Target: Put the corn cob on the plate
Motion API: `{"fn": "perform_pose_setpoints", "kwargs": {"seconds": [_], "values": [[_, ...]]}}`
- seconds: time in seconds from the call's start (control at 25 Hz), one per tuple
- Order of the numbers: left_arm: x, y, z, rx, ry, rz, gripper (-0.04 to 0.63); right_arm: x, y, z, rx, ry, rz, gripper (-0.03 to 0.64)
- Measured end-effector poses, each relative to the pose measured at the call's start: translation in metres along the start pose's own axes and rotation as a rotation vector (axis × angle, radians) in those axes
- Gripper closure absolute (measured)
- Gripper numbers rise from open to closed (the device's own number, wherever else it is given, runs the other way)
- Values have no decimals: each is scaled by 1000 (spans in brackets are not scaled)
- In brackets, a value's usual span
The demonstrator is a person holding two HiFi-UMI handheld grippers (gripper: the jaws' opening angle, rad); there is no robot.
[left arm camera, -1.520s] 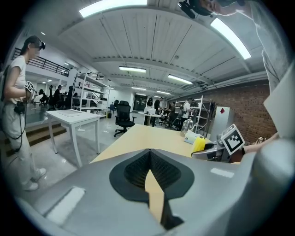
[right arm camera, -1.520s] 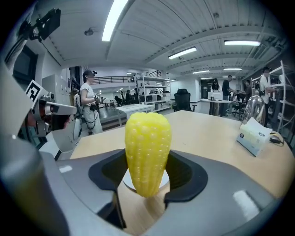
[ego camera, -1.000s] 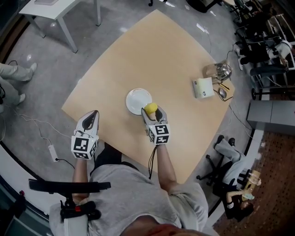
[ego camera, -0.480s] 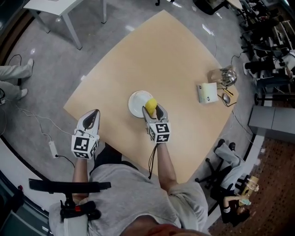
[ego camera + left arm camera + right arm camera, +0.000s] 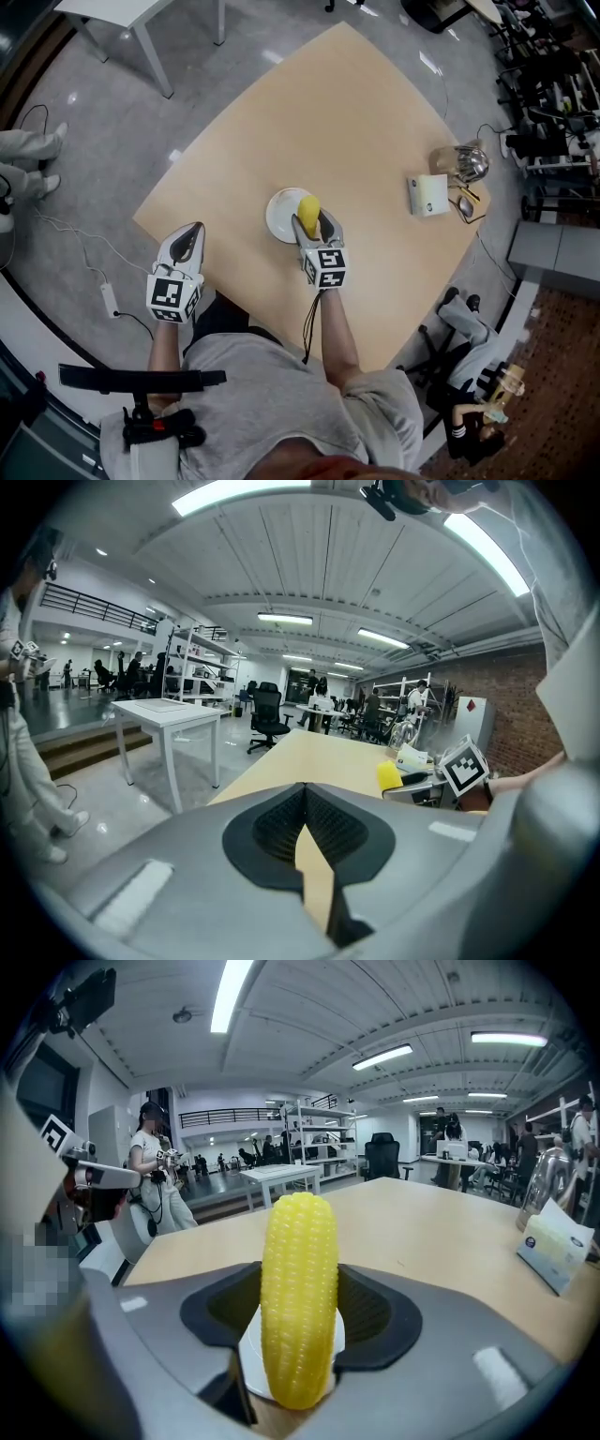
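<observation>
The corn cob [image 5: 298, 1297] is pinched upright between the fingers of the right gripper [image 5: 317, 225], over the plate [image 5: 277, 214] on the counter [image 5: 356, 122]; the fingers of the left gripper [image 5: 189, 240] are pressed together, empty.

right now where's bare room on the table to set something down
Bare: the far half of the table beyond the plate, and the near-left strip beside it. Crowded: the right corner, white box and glass jar.
</observation>
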State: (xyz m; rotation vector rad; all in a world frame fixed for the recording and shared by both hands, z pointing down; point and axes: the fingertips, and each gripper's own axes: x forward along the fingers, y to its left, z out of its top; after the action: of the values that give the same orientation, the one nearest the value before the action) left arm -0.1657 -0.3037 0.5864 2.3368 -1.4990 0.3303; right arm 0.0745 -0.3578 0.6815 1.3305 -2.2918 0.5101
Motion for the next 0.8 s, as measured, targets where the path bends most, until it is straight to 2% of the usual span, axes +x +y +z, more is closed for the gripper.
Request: {"fn": "perform_pose_setpoints", "kwargs": {"seconds": [0.8], "values": [[-1,7,3,-6,10,31,575,21,3,-13,-48,69,16,365]]}}
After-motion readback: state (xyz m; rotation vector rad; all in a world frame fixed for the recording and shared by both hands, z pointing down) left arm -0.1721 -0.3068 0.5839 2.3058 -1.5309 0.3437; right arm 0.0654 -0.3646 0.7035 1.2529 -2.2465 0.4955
